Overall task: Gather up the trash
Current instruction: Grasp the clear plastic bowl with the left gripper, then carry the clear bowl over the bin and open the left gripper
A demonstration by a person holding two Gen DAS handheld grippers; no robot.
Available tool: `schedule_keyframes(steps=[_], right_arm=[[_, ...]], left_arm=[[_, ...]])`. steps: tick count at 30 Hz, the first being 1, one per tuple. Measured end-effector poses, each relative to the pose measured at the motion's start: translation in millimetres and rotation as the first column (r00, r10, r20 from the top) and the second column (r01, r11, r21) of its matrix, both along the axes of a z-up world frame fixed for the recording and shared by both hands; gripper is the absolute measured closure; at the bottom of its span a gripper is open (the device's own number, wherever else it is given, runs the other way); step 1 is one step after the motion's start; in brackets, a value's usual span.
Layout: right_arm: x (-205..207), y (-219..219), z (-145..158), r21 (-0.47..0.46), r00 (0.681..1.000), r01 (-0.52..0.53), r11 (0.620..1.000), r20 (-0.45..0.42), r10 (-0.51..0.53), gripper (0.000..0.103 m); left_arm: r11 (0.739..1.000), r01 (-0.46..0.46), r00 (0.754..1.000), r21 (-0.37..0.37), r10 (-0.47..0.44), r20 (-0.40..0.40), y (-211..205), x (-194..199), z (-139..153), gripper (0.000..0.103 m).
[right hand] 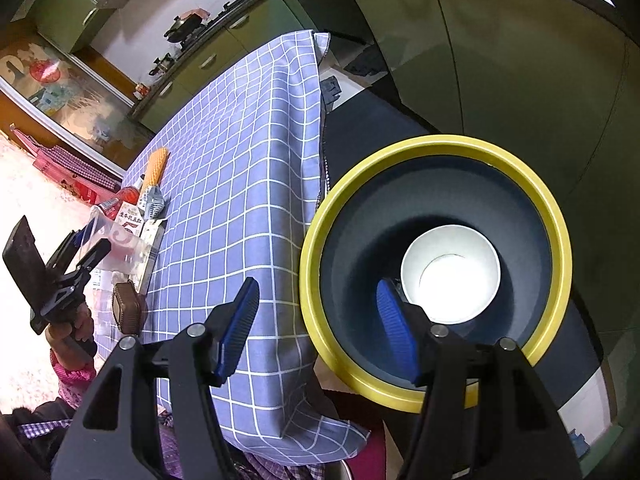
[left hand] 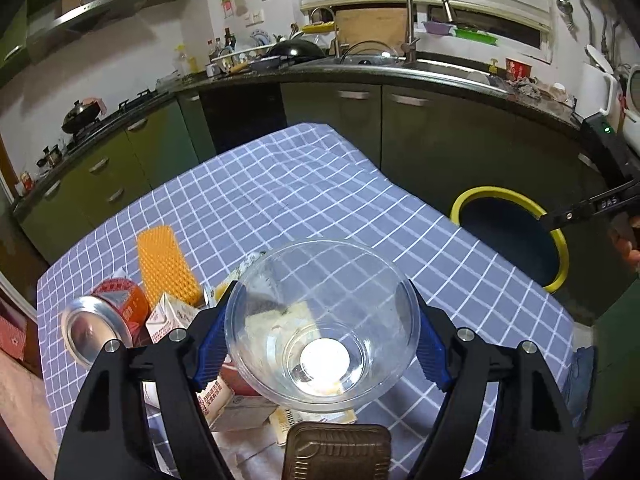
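Left wrist view: my left tool point(left hand: 320, 328) grips a clear plastic cup point(left hand: 322, 324) above the table point(left hand: 280, 200). My right tool point(right hand: 316, 332) hangs wide and empty over the bin point(right hand: 436, 276); next, I judge, the cup goes there.

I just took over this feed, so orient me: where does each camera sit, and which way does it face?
Left wrist: on the left tool, looking across the checked tablecloth toward the sink counter; its fingers grip a clear bowl.
Right wrist: on the right tool, open, looking down into the yellow-rimmed bin holding a white cup; the person's left hand shows.
Shared: tablecloth, bin, trash pile, the other tool.
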State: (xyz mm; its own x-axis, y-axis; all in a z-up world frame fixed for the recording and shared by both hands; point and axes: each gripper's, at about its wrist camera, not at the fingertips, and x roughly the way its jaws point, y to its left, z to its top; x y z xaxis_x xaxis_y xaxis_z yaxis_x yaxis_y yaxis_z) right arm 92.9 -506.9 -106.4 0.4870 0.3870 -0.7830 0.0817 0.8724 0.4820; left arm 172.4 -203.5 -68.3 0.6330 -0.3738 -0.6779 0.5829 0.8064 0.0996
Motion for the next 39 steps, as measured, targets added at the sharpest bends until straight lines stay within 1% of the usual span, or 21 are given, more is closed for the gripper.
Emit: schedule_keyframes(steps=[5, 8, 11, 14, 15, 17, 18, 23, 25, 28, 29, 30, 31, 32, 34, 36, 39], right_arm=[[-14, -11, 6, 0.001, 0.999, 0.031, 1.0, 0.037, -0.031, 0.045], [-26, -20, 10, 0.002, 0.996, 0.062, 0.998, 0.061, -0.062, 0.045], [-42, -33, 12, -0.008, 0.991, 0.104, 0.995, 0.08, -0.103, 0.045], [-60, -49, 12, -0.016, 0.984, 0.151, 0.988, 0.094, -0.149, 0.045], [-66, -54, 12, -0.018, 0.982, 0.167, 0.986, 0.097, -0.164, 0.044], [-76, -64, 12, -0.02, 0.976, 0.195, 0.981, 0.103, -0.192, 0.044], [-82, -69, 12, -0.02, 0.973, 0.209, 0.978, 0.106, -0.205, 0.044], [-105, -92, 11, -0.01, 0.956, 0.272, 0.962, 0.118, -0.269, 0.042], [-111, -97, 8, -0.003, 0.951, 0.288, 0.958, 0.116, -0.286, 0.041], [-114, -102, 4, 0.009, 0.948, 0.3, 0.954, 0.109, -0.299, 0.041], [-115, -104, 3, 0.013, 0.947, 0.304, 0.953, 0.108, -0.304, 0.04], [-116, -105, 3, 0.017, 0.946, 0.307, 0.952, 0.107, -0.307, 0.04], [-116, -105, 2, 0.02, 0.945, 0.308, 0.951, 0.108, -0.309, 0.04], [-118, -105, 3, 0.021, 0.945, 0.309, 0.951, 0.109, -0.31, 0.04], [-120, -105, 3, 0.021, 0.945, 0.308, 0.951, 0.112, -0.308, 0.038], [-120, -103, 3, 0.023, 0.945, 0.304, 0.952, 0.115, -0.305, 0.037], [-115, -99, 1, 0.028, 0.949, 0.294, 0.955, 0.114, -0.295, 0.037]], left_arm=[[0.998, 0.06, 0.998, -0.024, -0.06, 0.003, -20, -9, 18, 0.026], [0.992, 0.124, 0.992, -0.031, -0.123, 0.005, -46, -14, 27, 0.026], [0.98, 0.196, 0.981, -0.042, -0.196, 0.002, -81, -20, 32, 0.026], [0.96, 0.275, 0.961, -0.055, -0.276, -0.014, -121, -28, 33, 0.026], [0.949, 0.311, 0.95, -0.058, -0.312, -0.024, -139, -31, 33, 0.026], [0.936, 0.346, 0.937, -0.059, -0.348, -0.038, -162, -34, 31, 0.026], [0.926, 0.372, 0.925, -0.061, -0.375, -0.052, -180, -36, 28, 0.026], [0.895, 0.443, 0.89, -0.041, -0.445, -0.098, -245, -39, 10, 0.026], [0.889, 0.456, 0.883, -0.03, -0.457, -0.106, -265, -39, 0, 0.026], [0.888, 0.46, 0.882, -0.01, -0.458, -0.113, -296, -33, -14, 0.025], [0.89, 0.457, 0.883, -0.007, -0.455, -0.114, -302, -31, -16, 0.024], [0.894, 0.449, 0.888, -0.004, -0.447, -0.108, -310, -27, -18, 0.017], [0.896, 0.444, 0.891, -0.008, -0.443, -0.101, -314, -25, -19, 0.014], [0.9, 0.436, 0.896, -0.009, -0.435, -0.093, -316, -23, -18, 0.013], [0.906, 0.423, 0.901, -0.016, -0.422, -0.099, -314, -18, -17, 0.012], [0.91, 0.414, 0.903, -0.035, -0.415, -0.109, -304, -17, -13, 0.011], [0.921, 0.389, 0.917, -0.023, -0.389, -0.087, -283, -19, -6, 0.011]])
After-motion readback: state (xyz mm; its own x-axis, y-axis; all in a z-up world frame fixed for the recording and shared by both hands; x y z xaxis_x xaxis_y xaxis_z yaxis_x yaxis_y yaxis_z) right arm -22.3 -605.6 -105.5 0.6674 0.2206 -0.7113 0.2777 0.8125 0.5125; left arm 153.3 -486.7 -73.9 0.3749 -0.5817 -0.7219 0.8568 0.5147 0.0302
